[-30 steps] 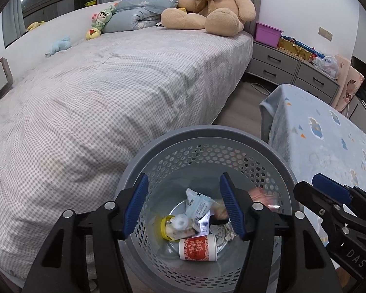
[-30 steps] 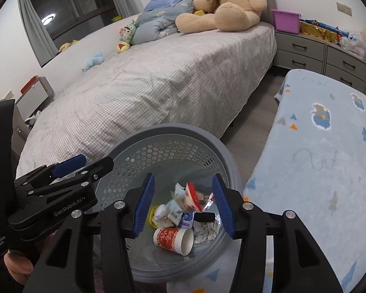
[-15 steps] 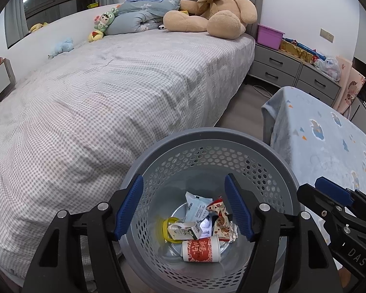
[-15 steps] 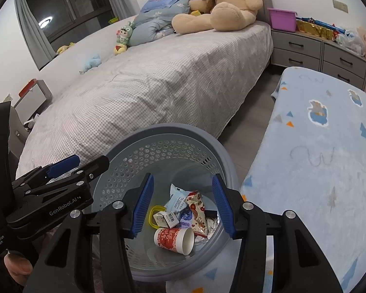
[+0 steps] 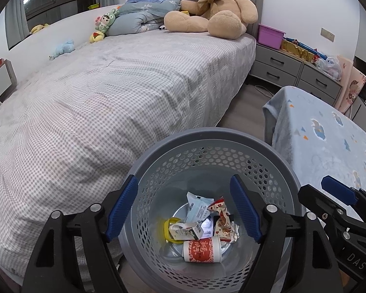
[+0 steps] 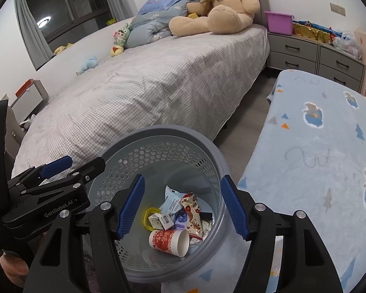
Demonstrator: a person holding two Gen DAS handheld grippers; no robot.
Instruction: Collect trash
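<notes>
Bedroom scene: a bed with a grey checked sheet is seen behind, a teddy bear seated at its head, grey drawers along the far wall. To the right, a surface draped in a blue patterned blanket is seen just beside the bin.

A grey perforated trash bin is placed on the floor between bed and blanket. Trash is collected at its bottom: a red-and-white paper cup lying on its side, a small carton, a yellow ring, a pale blue wrapper and a red patterned wrapper.

Left claw is held over the bin mouth, jaws opening, nothing gripped between them. Right claw is likewise held above the bin, jaws opening, nothing pressed by the pads; the trash is seen far below, in the bin. Each claw shows at the edge of the other's view.
</notes>
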